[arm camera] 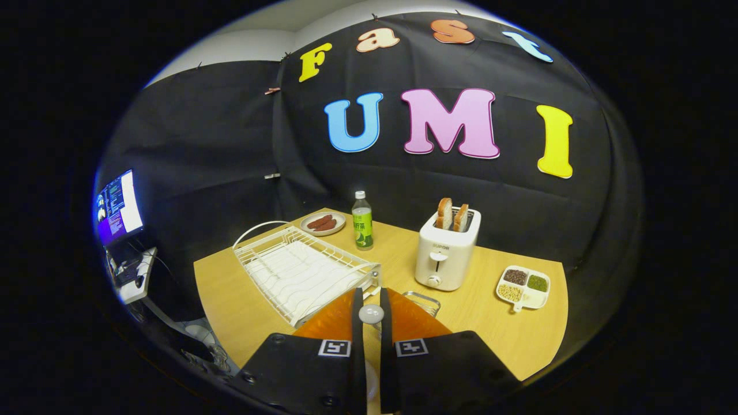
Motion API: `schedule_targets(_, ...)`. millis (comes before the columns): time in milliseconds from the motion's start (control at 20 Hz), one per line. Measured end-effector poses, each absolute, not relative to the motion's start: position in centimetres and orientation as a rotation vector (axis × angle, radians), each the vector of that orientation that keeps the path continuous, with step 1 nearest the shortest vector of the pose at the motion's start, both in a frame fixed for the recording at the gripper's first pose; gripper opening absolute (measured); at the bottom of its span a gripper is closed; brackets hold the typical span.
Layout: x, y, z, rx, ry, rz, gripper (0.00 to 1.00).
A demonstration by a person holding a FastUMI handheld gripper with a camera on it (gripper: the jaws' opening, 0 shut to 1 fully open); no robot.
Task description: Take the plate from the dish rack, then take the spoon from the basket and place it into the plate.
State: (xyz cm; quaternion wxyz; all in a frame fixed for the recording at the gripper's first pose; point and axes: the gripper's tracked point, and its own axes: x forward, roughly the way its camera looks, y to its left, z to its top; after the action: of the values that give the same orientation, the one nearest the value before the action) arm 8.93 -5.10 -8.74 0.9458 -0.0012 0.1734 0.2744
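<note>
My gripper (371,295) is shut on a white spoon (371,314); the spoon's rounded end shows in the narrow gap between the two fingers. Right under the fingers an orange plate (326,320) lies flat on the wooden table (230,300), spreading out on both sides of them. The white wire dish rack (300,271) stands just beyond and left of the fingertips, with no dishes in it. A small wire basket (425,301) peeks out behind the plate, just right of the fingertips, mostly hidden.
Beyond the basket stands a white toaster (445,256) with two bread slices. A green bottle (362,222) and a plate of sausages (323,223) are behind the rack. A divided dish of beans (523,286) lies at the right. A lit monitor (118,207) stands off the table's left.
</note>
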Motion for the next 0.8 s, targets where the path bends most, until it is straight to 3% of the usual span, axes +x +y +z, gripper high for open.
schedule_targets(400, 6.2, -3.8, -8.9, -0.010, 0.351, 0.615, 0.13)
schedule_targets(800, 2.7, -0.1, -16.3, -0.080, 0.486, 0.717, 0.13)
